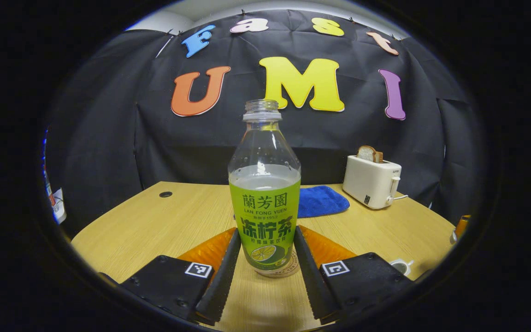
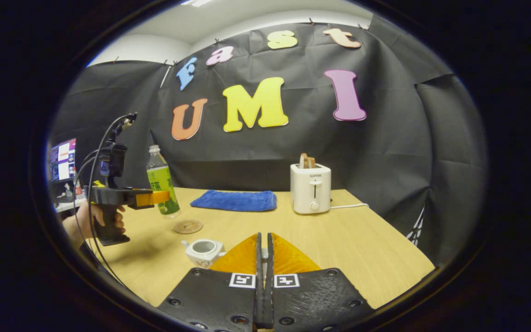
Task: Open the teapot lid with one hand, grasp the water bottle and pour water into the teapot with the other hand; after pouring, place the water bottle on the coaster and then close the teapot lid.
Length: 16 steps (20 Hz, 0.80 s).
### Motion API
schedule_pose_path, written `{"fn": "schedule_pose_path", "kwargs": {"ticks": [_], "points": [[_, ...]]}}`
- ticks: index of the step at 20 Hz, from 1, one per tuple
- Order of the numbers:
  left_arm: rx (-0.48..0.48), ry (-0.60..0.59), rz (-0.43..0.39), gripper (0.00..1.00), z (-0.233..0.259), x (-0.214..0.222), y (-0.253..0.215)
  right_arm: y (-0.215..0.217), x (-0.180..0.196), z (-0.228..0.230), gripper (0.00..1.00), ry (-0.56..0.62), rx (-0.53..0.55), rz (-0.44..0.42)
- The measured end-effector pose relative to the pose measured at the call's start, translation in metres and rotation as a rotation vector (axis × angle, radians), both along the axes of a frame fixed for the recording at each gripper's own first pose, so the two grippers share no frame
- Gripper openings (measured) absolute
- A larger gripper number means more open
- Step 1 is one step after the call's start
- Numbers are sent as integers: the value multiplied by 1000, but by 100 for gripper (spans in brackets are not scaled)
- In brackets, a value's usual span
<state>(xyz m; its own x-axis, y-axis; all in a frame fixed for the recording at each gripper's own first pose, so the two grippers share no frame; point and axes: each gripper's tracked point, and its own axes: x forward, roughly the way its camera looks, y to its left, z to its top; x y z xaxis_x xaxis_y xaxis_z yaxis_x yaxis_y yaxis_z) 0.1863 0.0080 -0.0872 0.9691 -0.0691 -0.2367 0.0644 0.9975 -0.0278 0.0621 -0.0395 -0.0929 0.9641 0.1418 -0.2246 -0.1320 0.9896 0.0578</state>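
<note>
The water bottle [image 1: 265, 184], uncapped, green-labelled and part full, stands upright between my left gripper's [image 1: 268, 233] fingers, which press on both sides of its label. In the right gripper view that gripper [image 2: 157, 197] holds the bottle [image 2: 160, 177] at the table's far left. The round coaster [image 2: 188, 226] lies just beside the bottle's base; its rim [image 1: 293, 269] shows at the bottle's foot. The small white teapot [image 2: 203, 251] sits lidless near my right gripper [image 2: 263, 236]. That gripper is shut, with a small pale piece of the lid [image 2: 264, 253] pinched between its fingers. The teapot [image 1: 401, 266] shows at the lower right.
A white toaster [image 2: 310, 189] with bread in it stands at the back right, its cord running right. A folded blue cloth [image 2: 235, 201] lies at the back middle. A person's hand [image 2: 109, 221] holds the left gripper's handle. The table [image 2: 362, 244] ends close on the right.
</note>
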Motion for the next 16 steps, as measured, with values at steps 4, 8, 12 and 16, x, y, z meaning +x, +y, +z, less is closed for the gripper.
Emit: {"fn": "schedule_pose_path", "kwargs": {"ticks": [4,8,12,16], "points": [[-7,18,-5,70,-15,19,-4,-1,2,-6,0,14,-10,-3],[-14,31,2,73,-28,30,-4,-5,6,-13,0,30,-15,-11],[-17,76,0,74,-45,36,-8,-10,9,-19,0,43,-16,-21],[-20,84,6,74,-50,37,-8,-11,11,-25,0,54,-17,-22]]}}
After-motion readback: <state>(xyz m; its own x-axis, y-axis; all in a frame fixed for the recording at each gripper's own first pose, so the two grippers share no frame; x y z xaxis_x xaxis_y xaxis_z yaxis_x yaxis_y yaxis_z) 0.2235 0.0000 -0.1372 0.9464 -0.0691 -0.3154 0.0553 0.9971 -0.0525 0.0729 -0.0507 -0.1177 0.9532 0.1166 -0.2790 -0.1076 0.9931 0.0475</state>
